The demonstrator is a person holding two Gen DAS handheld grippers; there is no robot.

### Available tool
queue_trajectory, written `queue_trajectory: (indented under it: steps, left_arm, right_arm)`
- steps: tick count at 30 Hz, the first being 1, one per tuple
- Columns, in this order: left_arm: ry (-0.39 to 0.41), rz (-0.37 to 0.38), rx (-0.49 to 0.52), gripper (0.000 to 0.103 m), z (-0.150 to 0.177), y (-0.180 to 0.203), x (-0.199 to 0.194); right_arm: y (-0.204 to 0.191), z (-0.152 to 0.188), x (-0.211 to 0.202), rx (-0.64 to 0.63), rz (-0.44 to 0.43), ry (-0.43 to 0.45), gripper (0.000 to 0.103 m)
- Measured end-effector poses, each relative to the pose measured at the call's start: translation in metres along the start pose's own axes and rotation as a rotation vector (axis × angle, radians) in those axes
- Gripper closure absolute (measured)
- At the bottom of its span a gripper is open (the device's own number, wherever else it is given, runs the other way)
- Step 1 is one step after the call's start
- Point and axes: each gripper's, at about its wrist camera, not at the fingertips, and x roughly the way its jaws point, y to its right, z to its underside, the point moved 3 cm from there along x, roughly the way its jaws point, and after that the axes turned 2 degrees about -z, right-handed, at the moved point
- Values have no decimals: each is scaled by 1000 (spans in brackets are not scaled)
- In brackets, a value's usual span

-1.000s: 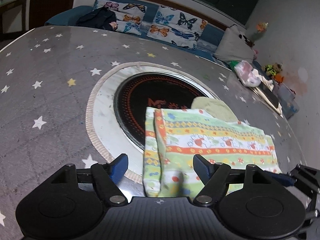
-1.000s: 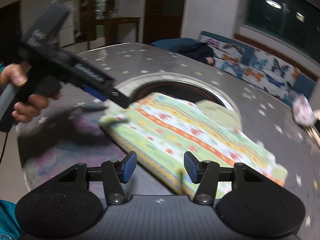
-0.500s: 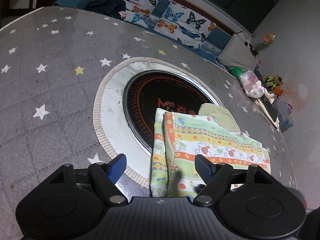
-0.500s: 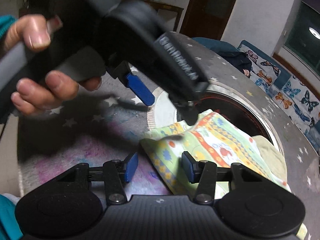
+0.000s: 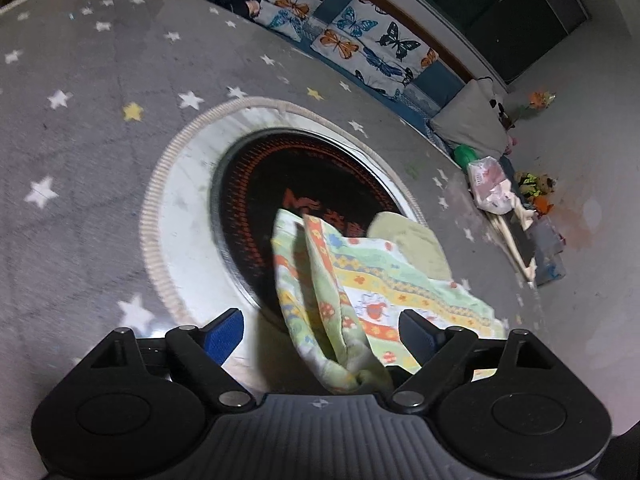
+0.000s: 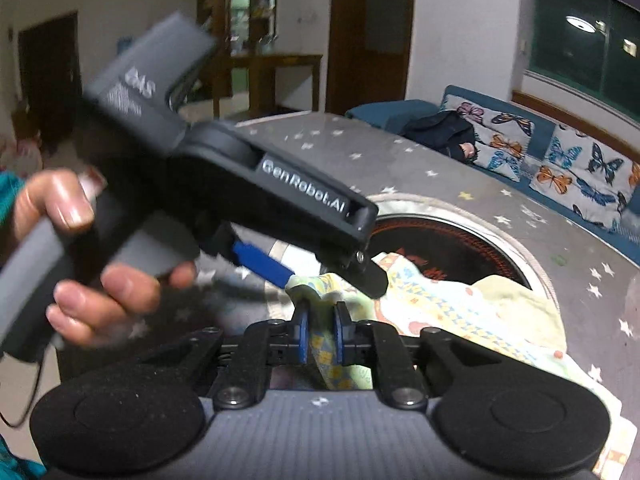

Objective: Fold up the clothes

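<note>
Patterned cloth (image 6: 320, 350); left gripper (image 6: 332, 276) lettered "GenRobot.AI"

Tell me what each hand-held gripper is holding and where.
The right hand-held gripper is closing on the patterned cloth, pinching its bunched near corner. The left hand-held gripper, jaws opening, holds nothing.

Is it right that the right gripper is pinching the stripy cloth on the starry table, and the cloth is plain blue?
Not quite. The right gripper is pinching the cloth on the starry table, closing on it, but the cloth is not plain blue: it is green with orange and yellow patterned stripes, as the right wrist view shows.
</note>
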Motion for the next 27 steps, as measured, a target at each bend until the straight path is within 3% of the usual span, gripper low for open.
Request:
queue_trajectory:
  steps: [2,4,7,9,12,19,21,27]
  left_arm:
    - [-14,17,-26,18,0,3,5]
    - [-30,33,-44,25,0,7,12]
    - [-61,55,-54,44,2,13,23]
    - [-82,73,-59,65,5,15,30]
    - [-83,63,-50,79,8,18,35]
    - [-82,29,-37,85,9,13,38]
    - [-82,27,-34,85,9,12,38]
    - [-76,21,-14,85,9,14,37]
  right_arm:
    - [7,-1,-7,31,-6,19,92]
    - [12,0,-12,54,-9,35,92]
    - [16,1,-14,73,-17,48,92]
    - [17,2,-15,80,-23,52,93]
    - [18,4,-16,82,-38,48,92]
    - [29,14,-26,105,-37,37,84]
    - [38,18,-32,123,-15,35,76]
    - [96,43,-53,236,162,7,62]
